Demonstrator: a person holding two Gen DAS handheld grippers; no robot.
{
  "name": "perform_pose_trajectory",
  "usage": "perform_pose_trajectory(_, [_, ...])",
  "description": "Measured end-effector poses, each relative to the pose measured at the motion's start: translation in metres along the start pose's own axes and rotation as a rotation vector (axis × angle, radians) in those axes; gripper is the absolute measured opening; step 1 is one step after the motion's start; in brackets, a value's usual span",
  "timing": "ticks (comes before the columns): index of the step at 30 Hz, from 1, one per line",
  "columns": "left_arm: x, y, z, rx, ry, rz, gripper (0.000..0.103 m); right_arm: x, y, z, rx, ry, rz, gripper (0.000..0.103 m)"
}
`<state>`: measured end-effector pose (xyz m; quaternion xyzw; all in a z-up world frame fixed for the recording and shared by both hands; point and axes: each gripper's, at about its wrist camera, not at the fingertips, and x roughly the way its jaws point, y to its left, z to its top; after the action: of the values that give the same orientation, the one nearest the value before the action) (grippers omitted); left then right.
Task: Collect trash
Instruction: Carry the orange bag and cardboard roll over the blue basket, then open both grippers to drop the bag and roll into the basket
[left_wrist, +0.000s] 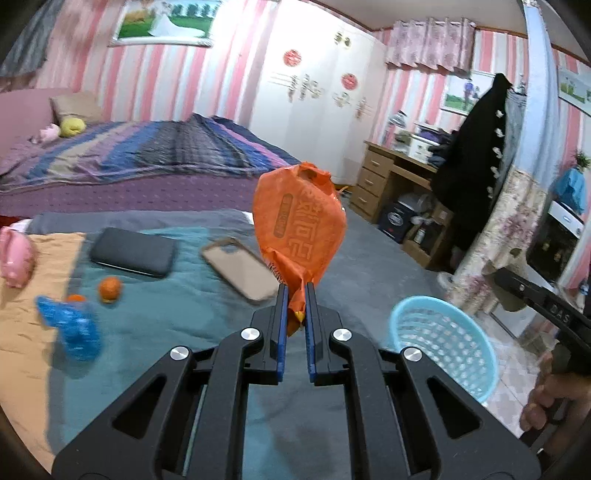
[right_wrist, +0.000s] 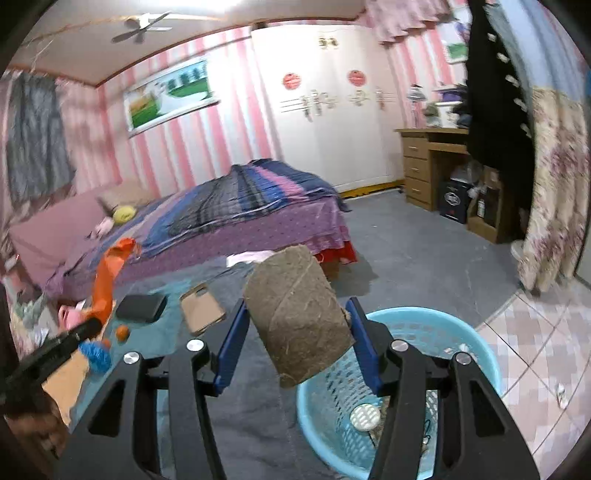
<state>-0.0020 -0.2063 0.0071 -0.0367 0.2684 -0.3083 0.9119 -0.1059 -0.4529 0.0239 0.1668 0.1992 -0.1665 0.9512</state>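
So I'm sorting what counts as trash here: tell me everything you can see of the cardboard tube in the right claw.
The cardboard tube is a short, wide, brown-grey roll core with a spiral seam and fuzzy, worn surface. It hangs tilted in the air, clamped from both sides between the blue pads of the right claw, its lower end over the rim of the light blue perforated basket. Nothing else touches it.

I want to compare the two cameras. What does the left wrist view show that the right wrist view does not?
Only the left wrist view shows the left gripper from behind, shut on the crumpled orange plastic wrapper.

Only the right wrist view shows the right gripper clamped on the brown cardboard tube, the white ceiling fan, and trash lying inside the basket.

Both show the light blue plastic mesh basket, the dark flat case, the small orange fruit and the striped bed.
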Motion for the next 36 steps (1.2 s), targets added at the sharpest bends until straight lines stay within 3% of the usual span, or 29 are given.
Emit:
perform_pose_trajectory(6, [0.024,-0.056,-0.002,0.062,0.037,-0.077,0.007,0.010,-0.041,0.001,0.109,0.037,-0.037,0.053])
perform_pose_trajectory(14, [0.055,-0.116,-0.005,0.096,0.073,-0.145,0.007,0.016,-0.064,0.003,0.125,0.045,-0.073,0.054])
perform_pose_trajectory(19, [0.069,-0.130,-0.011,0.109,0.111,-0.162,0.007,0.023,-0.069,0.000,0.118,0.071,-0.099,0.065])
perform_pose_trajectory(22, [0.080,-0.134,-0.017,0.097,0.141,-0.168,0.007,0.017,-0.075,0.002,0.140,0.054,-0.085,0.067])
perform_pose_trajectory(24, [0.084,-0.135,-0.022,0.094,0.155,-0.176,0.007,0.011,-0.077,0.002,0.148,0.032,-0.099,0.073])
perform_pose_trajectory(30, [0.093,-0.145,-0.029,0.092,0.178,-0.230,0.007,-0.007,-0.089,0.001,0.227,-0.034,-0.158,0.075])
perform_pose_trajectory(36, [0.104,-0.160,-0.033,0.118,0.216,-0.272,0.010,-0.005,-0.093,0.002,0.227,-0.029,-0.153,0.075])
